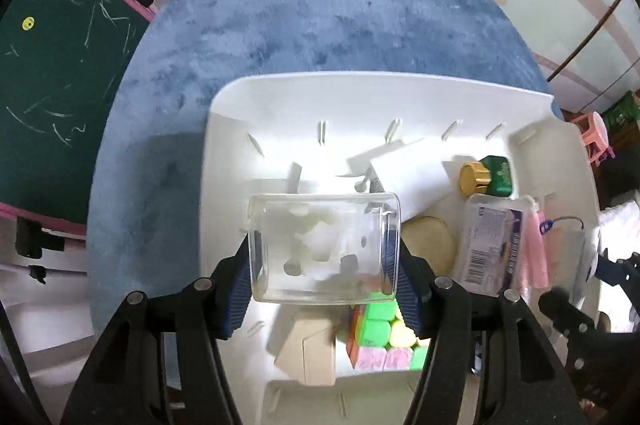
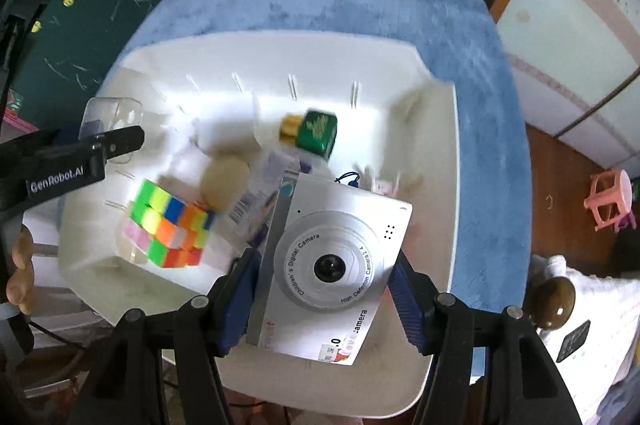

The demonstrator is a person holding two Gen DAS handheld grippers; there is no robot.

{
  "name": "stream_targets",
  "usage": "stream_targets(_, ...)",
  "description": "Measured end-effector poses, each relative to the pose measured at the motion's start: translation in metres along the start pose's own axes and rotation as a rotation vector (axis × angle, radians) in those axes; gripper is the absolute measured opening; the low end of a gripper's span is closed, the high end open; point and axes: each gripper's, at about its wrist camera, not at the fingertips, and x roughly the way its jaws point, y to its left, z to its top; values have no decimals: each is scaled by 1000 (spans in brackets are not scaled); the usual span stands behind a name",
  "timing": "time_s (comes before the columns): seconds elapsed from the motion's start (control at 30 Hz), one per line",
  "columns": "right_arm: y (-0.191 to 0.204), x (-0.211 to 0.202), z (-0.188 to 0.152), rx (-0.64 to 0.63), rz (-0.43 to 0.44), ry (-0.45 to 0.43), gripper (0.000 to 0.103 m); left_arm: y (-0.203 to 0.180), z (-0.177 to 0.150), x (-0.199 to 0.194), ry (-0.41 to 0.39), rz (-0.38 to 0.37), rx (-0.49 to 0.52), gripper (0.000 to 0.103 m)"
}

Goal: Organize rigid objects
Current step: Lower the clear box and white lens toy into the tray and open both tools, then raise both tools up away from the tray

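Left wrist: clear boxy container, ribbed tongs

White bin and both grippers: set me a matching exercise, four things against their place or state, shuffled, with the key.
Things:
1. clear plastic box
2. camera box
3. puzzle cube
4. green bottle with gold cap

Places or states:
A. lying in the white bin, near its far wall
B. held by the right gripper
C. held by the left gripper
D. resting in the bin, many-coloured

Pairs: 1-C, 2-B, 3-D, 4-A
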Motion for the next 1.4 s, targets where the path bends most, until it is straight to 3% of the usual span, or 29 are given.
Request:
stream_targets(0.2, 0, 19, -6, -13, 16, 55, 65, -1, 4, 5, -38, -42, -16, 65)
stream_targets(0.33, 4, 1, -5, -47, 0, -33, 78, -3, 6, 4, -25, -72, -22, 67)
stream_targets(0.5, 7, -28, -2, -57, 9, -152, 78, -4, 7, -21, -95, -75, -35, 85)
stream_targets(0.83, 9, -114, 16, -30, -36, -436, 78, -6, -5, -99, -166, 6, -41, 85)
stream_targets(1.07, 2, -158, 23, 33, 20, -483, 78, -4, -24, -154, -220, 52, -90, 85)
stream_targets(1.4, 8, -192, 11, 45, 6, -510, 78, -3, -34, -205, -280, 63, -160, 85)
